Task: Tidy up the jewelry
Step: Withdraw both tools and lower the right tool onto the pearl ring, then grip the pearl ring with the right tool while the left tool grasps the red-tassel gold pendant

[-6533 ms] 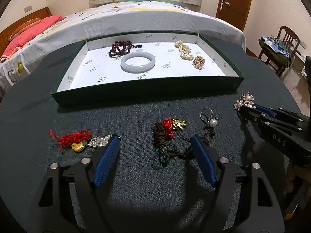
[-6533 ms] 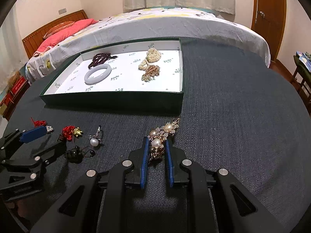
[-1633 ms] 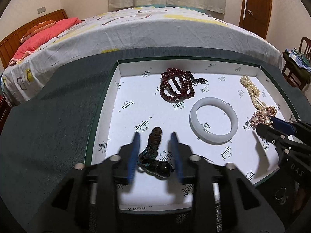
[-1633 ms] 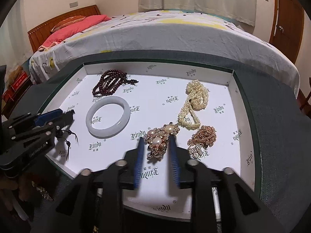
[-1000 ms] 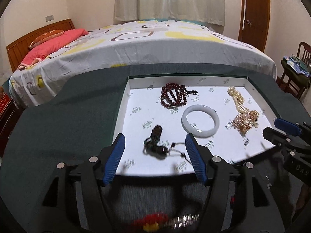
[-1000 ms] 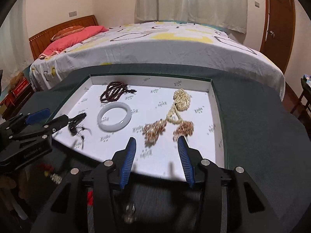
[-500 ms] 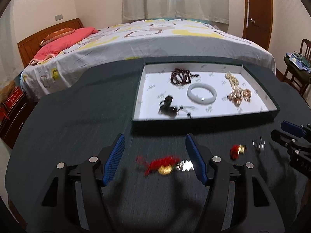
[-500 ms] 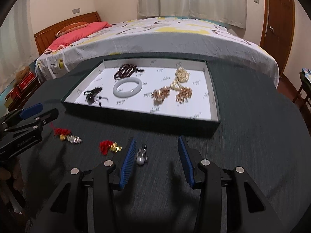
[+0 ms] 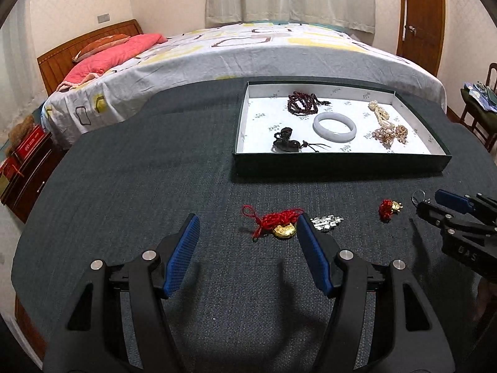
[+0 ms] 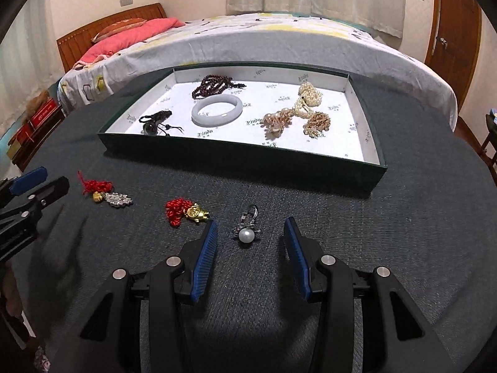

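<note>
Your left gripper (image 9: 247, 231) stands wide and empty, with the red-corded gold charm (image 9: 281, 226) just ahead, close by its right-hand pad. Your right gripper (image 10: 250, 234) is also parted and empty, the pearl ring (image 10: 247, 232) lying between its tips, seemingly untouched.

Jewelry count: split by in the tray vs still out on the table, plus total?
In the tray: 6 (dark red bead strand, white bangle, black cord pendant, cream pearl strand, pearl brooch, gold cluster)
On the table: 4 (red cord gold charm, silver brooch, red tassel gold charm, pearl ring)
Total: 10
</note>
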